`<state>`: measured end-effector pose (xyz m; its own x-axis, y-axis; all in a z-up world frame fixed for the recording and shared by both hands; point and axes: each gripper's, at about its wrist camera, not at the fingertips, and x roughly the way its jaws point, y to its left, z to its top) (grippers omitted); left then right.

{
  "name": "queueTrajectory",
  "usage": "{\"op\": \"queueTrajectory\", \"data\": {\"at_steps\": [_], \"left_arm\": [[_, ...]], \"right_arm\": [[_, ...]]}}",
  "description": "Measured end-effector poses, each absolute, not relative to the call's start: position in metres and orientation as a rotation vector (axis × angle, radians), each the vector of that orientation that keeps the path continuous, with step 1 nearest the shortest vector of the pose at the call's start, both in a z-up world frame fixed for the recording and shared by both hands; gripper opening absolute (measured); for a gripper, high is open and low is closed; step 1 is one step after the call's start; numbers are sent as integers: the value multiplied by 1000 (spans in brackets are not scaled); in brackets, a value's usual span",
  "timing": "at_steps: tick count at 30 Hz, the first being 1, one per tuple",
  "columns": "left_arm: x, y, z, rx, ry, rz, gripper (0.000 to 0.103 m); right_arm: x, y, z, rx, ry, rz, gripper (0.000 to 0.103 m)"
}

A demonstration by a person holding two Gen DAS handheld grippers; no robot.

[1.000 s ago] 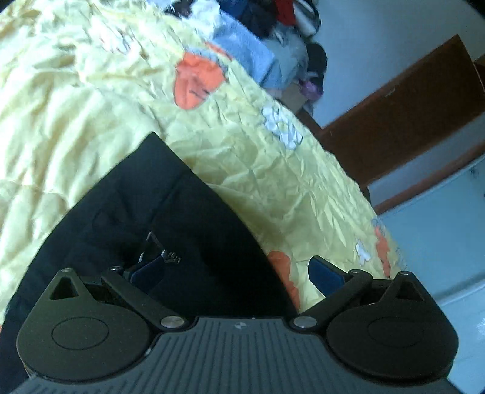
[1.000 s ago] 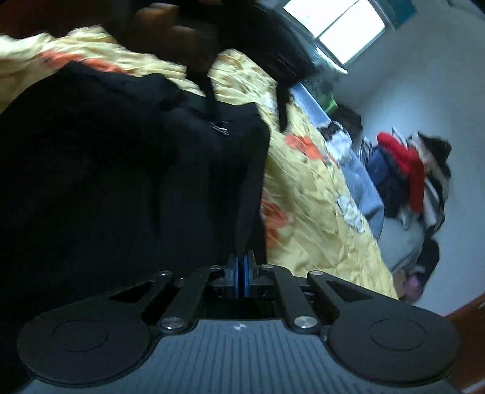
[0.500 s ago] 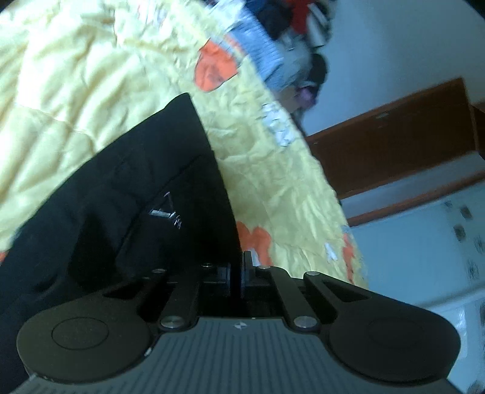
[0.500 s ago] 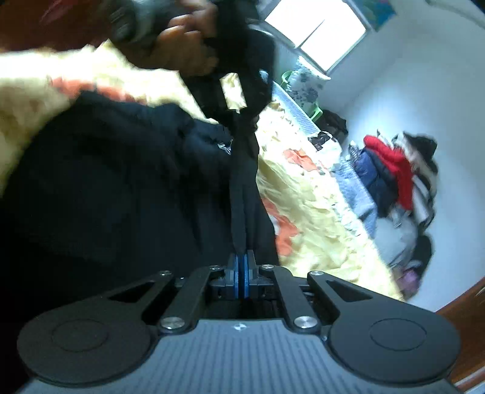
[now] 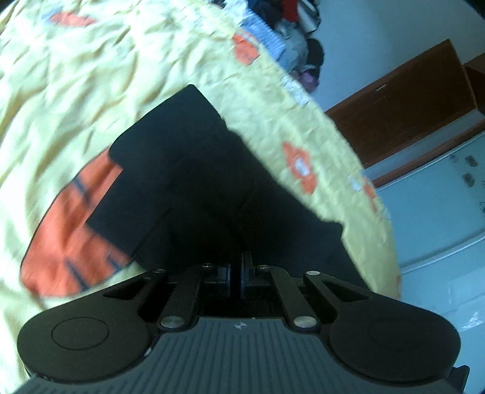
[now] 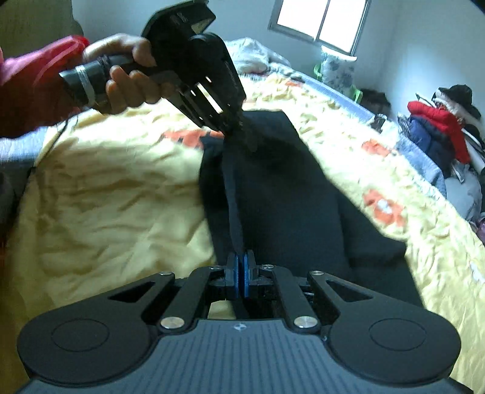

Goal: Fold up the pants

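The black pants (image 6: 288, 194) lie on a yellow quilt (image 6: 121, 194) with orange patches. My right gripper (image 6: 241, 272) is shut on one edge of the pants, and a taut strip of cloth runs from it up to my left gripper (image 6: 242, 133), held by a hand at the upper left. In the left wrist view the left gripper (image 5: 235, 272) is shut on the black pants (image 5: 194, 169), whose far end lies flat on the quilt (image 5: 91, 75).
A pile of clothes (image 6: 445, 142) sits at the right beyond the bed. A window (image 6: 321, 21) is at the back wall. Brown wooden furniture (image 5: 403, 106) stands beyond the bed's edge in the left wrist view.
The left gripper was open a second ago and has shut on the pants. Both grippers have lifted and pulled back, stretching the held edge between them.
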<state>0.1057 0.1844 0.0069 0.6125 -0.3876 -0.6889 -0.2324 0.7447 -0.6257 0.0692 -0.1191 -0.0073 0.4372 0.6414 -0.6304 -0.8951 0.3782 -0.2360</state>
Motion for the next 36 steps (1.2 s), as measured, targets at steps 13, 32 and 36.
{"op": "queueTrajectory", "data": {"at_steps": [13,32,36], "left_arm": [[85,181,4,-643,902,-36,26],[85,-24,40,-103,811,-468,51],[84,-79,25,20,774,-544,54]], "right_arm": [[53,-123,-21,-563,516,934,8],[35,-392,-3,209,464,251,78],[67,-465,-10,577,492,159,80]]}}
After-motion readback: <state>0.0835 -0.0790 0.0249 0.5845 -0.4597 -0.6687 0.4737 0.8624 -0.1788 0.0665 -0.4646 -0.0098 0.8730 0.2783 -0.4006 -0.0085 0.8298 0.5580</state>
